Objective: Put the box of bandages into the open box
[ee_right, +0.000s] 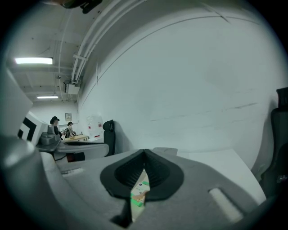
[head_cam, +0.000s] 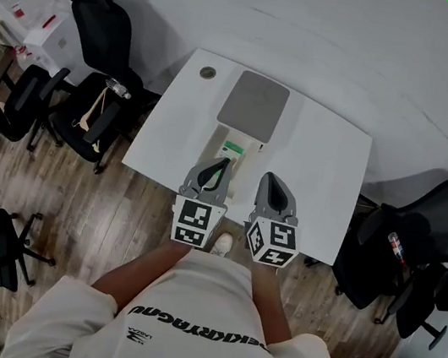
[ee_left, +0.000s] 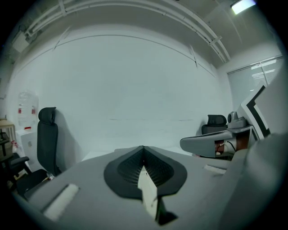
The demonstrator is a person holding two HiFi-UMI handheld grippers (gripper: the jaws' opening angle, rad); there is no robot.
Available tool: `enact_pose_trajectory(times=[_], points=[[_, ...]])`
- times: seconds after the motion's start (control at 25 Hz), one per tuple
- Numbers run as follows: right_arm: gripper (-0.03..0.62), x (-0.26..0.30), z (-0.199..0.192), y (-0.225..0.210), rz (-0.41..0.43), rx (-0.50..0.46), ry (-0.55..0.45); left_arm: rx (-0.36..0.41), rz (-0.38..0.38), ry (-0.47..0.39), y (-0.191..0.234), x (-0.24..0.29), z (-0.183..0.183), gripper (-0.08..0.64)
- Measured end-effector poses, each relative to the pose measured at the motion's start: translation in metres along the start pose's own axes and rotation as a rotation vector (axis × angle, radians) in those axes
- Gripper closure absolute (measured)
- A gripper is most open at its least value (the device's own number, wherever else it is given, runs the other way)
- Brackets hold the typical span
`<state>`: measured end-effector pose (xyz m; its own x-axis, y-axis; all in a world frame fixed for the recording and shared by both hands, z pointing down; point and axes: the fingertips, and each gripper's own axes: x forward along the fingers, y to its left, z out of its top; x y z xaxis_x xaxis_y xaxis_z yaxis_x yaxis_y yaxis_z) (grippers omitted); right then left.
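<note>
A small white box of bandages with green print (head_cam: 232, 149) lies on the white table (head_cam: 319, 173), against the near side of a grey box (head_cam: 254, 105). My left gripper (head_cam: 223, 163) hovers just in front of the bandage box, jaws shut and holding nothing. My right gripper (head_cam: 269, 177) hangs to its right, also shut and holding nothing. In the left gripper view the gripper (ee_left: 143, 148) has its pads together, and a pale strip of the box (ee_left: 148, 193) shows below them. Under the shut gripper (ee_right: 144, 152) in the right gripper view, the bandage box (ee_right: 139, 194) shows its green print.
A small round object (head_cam: 207, 72) lies at the table's far left corner. Black office chairs stand to the left (head_cam: 91, 107) and right (head_cam: 419, 242) of the table. The person's shoe (head_cam: 221, 244) shows at the table's near edge, on a wooden floor.
</note>
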<state>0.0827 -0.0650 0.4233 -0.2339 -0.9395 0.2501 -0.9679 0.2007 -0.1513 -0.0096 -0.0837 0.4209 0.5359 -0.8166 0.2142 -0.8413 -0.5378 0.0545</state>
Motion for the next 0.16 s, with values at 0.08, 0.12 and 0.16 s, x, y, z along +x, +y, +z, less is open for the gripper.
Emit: enact_pose_trajectory(times=[0.08, 0.12, 0.16], points=[[0.595, -0.0011, 0.0015, -0.0005, 0.001, -0.003, -0.004, 0.002, -0.002, -0.004, -0.0017, -0.0002, 0.0019, 0.560], [0.594, -0.0019, 0.0022, -0.0009, 0.002, -0.004, -0.006, 0.003, -0.002, -0.006, -0.0026, -0.0003, 0.0030, 0.560], [0.594, -0.0027, 0.0029, -0.0013, 0.002, -0.005, -0.008, 0.004, -0.003, -0.008, -0.0036, -0.0004, 0.0040, 0.560]])
